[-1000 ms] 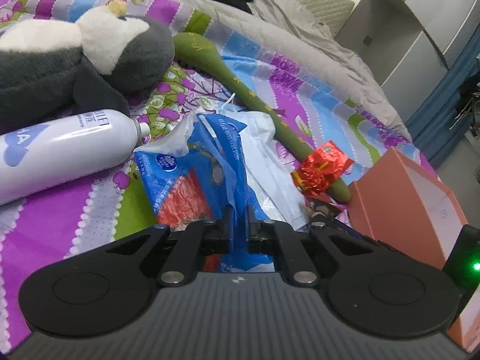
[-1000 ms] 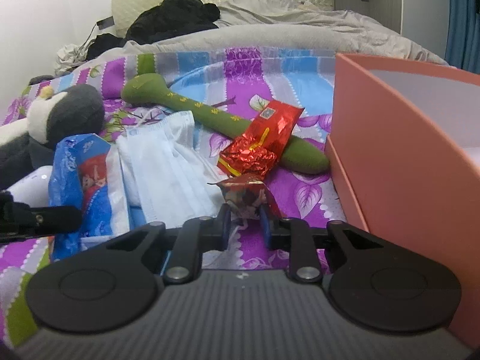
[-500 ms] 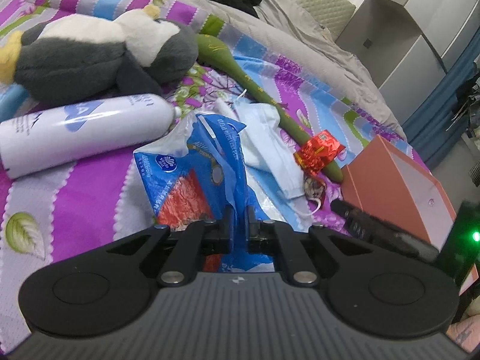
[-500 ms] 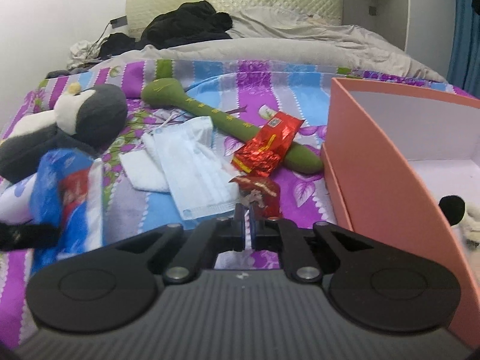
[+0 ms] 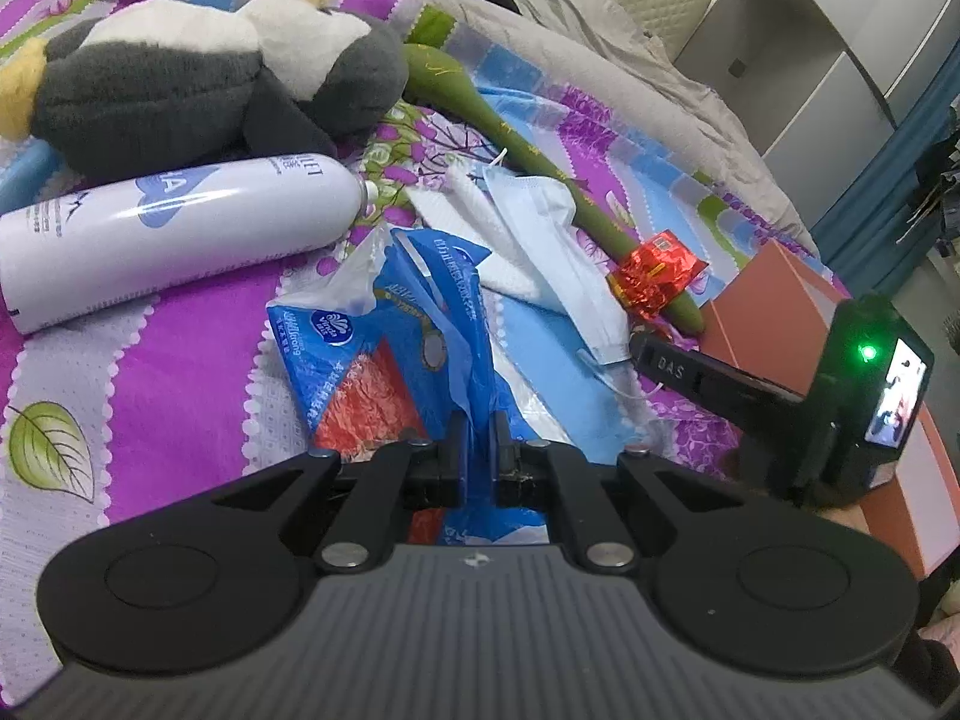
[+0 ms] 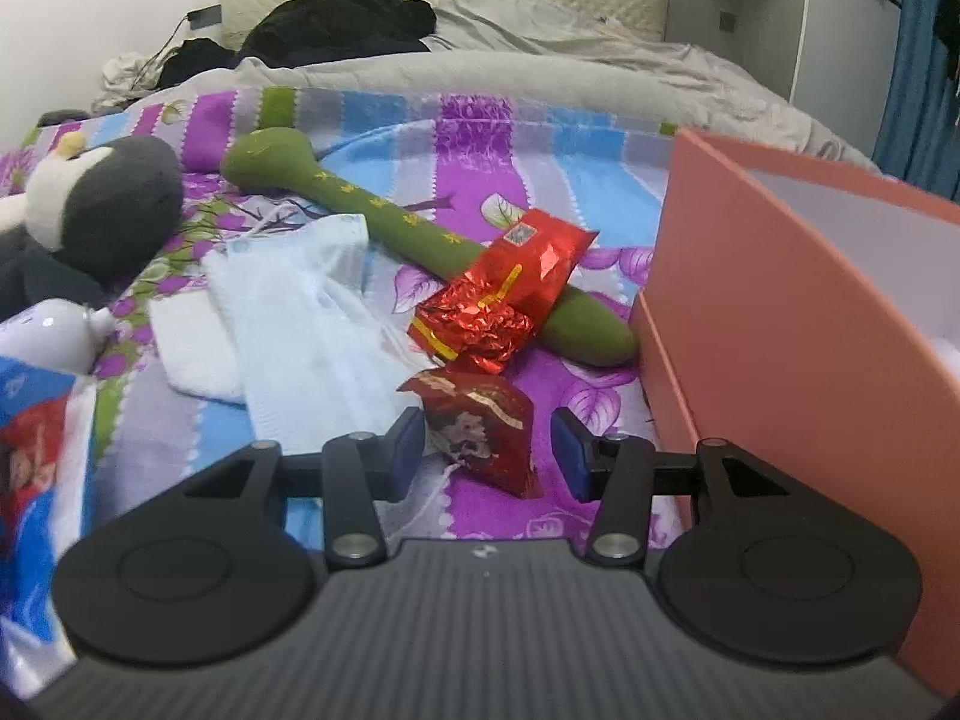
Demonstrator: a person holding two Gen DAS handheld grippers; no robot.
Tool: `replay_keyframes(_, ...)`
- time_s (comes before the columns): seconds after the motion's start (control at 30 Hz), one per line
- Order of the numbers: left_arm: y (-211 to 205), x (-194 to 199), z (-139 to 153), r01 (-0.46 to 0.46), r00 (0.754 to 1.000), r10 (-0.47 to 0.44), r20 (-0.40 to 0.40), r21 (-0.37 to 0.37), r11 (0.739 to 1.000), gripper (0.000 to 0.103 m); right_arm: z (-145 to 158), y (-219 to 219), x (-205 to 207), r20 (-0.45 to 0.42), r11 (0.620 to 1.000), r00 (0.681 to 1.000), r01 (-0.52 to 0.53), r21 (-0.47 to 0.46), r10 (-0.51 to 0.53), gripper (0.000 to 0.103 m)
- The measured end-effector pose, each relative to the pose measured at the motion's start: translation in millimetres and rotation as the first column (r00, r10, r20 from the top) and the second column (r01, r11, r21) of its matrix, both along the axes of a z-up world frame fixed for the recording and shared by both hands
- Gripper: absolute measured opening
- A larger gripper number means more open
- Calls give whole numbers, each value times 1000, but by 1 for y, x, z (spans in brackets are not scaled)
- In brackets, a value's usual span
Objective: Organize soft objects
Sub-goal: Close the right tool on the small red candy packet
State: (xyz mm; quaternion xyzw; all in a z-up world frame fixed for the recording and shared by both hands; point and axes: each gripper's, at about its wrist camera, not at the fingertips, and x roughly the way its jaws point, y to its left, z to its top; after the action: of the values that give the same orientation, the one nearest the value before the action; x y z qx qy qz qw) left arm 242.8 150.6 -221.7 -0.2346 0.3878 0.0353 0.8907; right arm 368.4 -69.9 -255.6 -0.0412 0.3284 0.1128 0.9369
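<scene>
My left gripper (image 5: 478, 450) is shut on a blue plastic tissue pack (image 5: 390, 354), held over the striped bedspread. My right gripper (image 6: 489, 450) is open, its jaws on either side of a small dark red foil packet (image 6: 480, 426) that lies on the bed. A larger red foil packet (image 6: 510, 294) rests on a long green plush stick (image 6: 384, 222). A pale blue face mask (image 6: 300, 312) lies left of it. A grey and white plush penguin (image 5: 198, 78) lies at the far left. The right gripper also shows in the left wrist view (image 5: 654, 354).
An open pink box (image 6: 798, 312) stands at the right, close to my right gripper. A white spray can (image 5: 174, 222) lies beside the penguin. A grey duvet (image 6: 540, 66) and black clothes (image 6: 336, 24) are piled near the headboard.
My right gripper has opened and let go of the small dark red packet, which now lies between its jaws. My left gripper has lifted and drawn back with the tissue pack.
</scene>
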Motion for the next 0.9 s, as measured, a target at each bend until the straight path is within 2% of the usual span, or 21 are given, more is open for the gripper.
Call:
replay_keyframes(0.17,-1,3,-2,0,1000,0,-6,6,1000,7,-7,-1,6,-15,999,1000,5,41,-5,45)
replay_keyframes(0.37,-7,-1,7,14,1000,-14,8,17,1000,7,5,-4,-5,-5,999,1000,10,53,-9,43)
replay_keyframes(0.57,-17,-16,21,33,999,-34,22,32,999,7,30,-13,-35,10,997,1000,6,82,-7,43)
replay_keyframes(0.73,-18,-33,28,25,999,-25,19,-7,1000,7,45,-21,-65,-1,996,1000,0,94,0,43)
replay_keyframes(0.9,-29,-52,44,48,998,-48,30,7,999,7,63,-30,-97,-11,994,1000,-21,103,22,43)
